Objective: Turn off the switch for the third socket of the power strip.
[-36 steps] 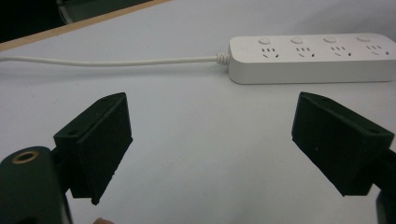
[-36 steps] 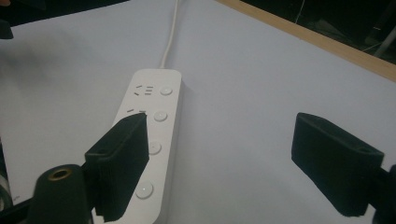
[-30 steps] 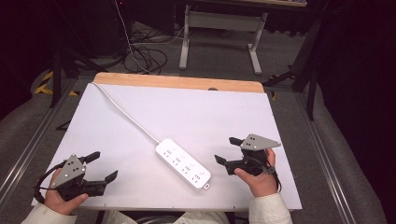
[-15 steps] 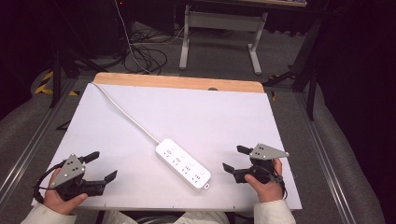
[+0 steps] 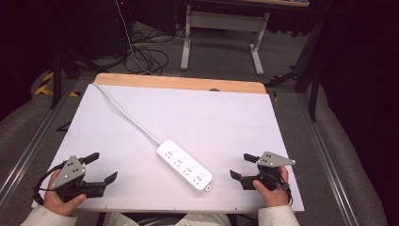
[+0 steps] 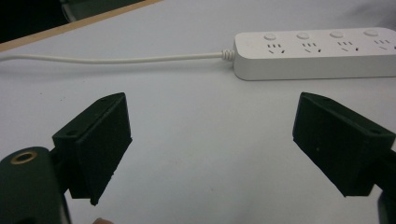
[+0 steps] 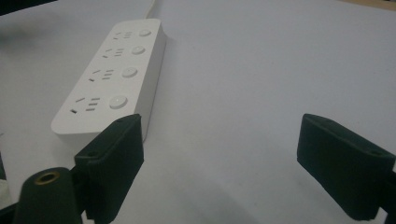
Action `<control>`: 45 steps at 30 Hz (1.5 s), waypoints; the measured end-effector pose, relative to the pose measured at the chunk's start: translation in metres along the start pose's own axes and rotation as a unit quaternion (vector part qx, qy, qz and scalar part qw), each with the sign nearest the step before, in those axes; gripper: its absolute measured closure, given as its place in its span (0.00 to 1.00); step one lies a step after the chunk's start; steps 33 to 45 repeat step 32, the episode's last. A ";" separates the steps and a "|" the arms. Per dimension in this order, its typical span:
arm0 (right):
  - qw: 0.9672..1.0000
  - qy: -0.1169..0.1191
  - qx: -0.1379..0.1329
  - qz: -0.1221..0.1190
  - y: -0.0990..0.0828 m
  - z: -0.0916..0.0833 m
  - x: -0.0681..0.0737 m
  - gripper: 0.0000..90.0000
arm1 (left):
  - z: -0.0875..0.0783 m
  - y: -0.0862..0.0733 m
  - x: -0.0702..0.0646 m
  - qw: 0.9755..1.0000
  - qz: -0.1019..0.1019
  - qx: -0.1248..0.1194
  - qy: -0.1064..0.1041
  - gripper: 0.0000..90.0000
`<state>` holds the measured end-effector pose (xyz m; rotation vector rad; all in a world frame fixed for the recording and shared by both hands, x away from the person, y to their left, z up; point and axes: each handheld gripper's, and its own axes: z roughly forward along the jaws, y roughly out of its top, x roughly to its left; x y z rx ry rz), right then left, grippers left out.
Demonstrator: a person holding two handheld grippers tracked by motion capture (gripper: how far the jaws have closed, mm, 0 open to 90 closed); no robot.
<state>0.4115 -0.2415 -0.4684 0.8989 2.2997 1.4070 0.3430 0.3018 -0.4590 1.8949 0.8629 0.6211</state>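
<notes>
The left gripper [image 5: 96, 167] rests at the near-left corner of the white table [image 5: 226, 117], jaws spread wide w/ nothing between, and the power strip [image 5: 184, 165] lies to its right, well apart. The strip sits mid-table near the front edge, long axis diagonal from far-left, where its cord [image 5: 123, 112] leaves, to near-right. The right gripper [image 5: 243, 165], also spread and empty, is nearer, I judge, just beside the strip's near-right end.

White power strip [image 6: 322, 53] on white table [image 6: 201, 154], cord [image 6: 116, 59] trailing left, black jaws wide apart in front
</notes>
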 end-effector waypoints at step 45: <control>1.000 -0.027 0.005 -0.007 -0.014 -0.005 -0.001 0.18 | 0.002 -0.005 0.007 1.000 0.000 0.000 0.000 0.10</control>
